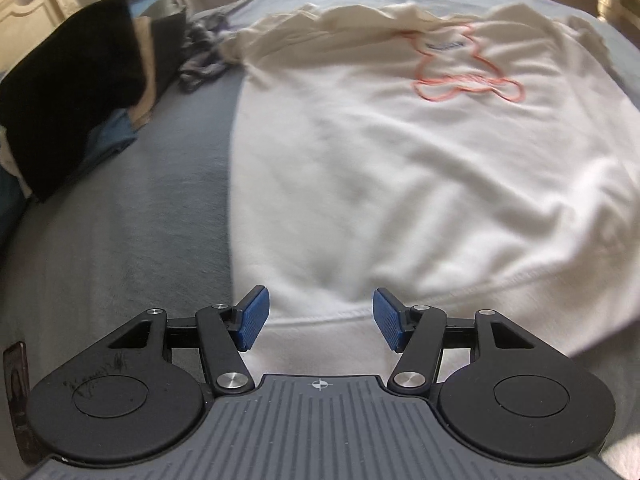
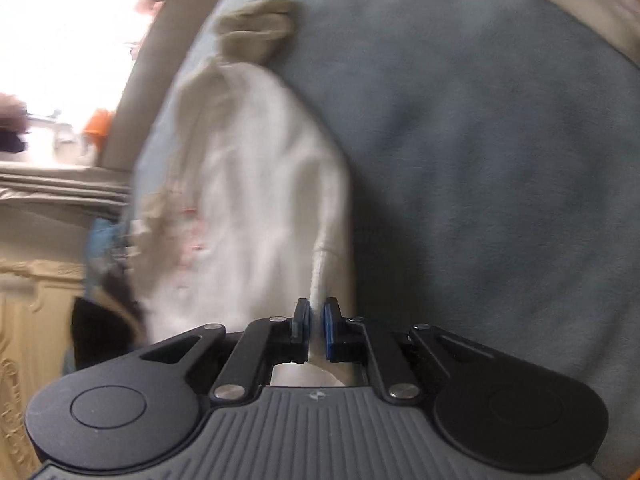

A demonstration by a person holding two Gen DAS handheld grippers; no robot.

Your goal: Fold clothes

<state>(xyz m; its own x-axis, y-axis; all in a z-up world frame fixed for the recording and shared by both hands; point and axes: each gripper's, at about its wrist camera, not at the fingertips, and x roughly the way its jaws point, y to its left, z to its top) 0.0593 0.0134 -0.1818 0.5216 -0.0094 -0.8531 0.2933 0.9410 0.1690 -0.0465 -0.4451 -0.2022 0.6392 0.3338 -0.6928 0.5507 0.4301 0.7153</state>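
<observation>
1. White cotton fills the left wrist view: a T-shirt (image 1: 380, 152) with an orange bear outline (image 1: 460, 68) lies spread on a blue-grey bed cover (image 1: 120, 220), chest up, its hem nearest the camera. The left gripper (image 1: 320, 318) hovers over the hem with its jaws wide apart, holding nothing. At far left sits a pile of other clothes, a black garment (image 1: 68, 92) on top of blue and tan ones; I cannot tell whether any basket or box holds them, and no container shows plainly.

2. In the right wrist view, the right gripper (image 2: 316, 328) has its jaws pinched together on a ribbed edge of the same T-shirt (image 2: 256, 184), which stretches away across the bed cover (image 2: 500, 160) in motion blur.

3. By my judgement the step in hand is gripping the hem on both sides for a fold. The next move seems to call for the left jaws to drop onto the hem and clamp, level with the right.
</observation>
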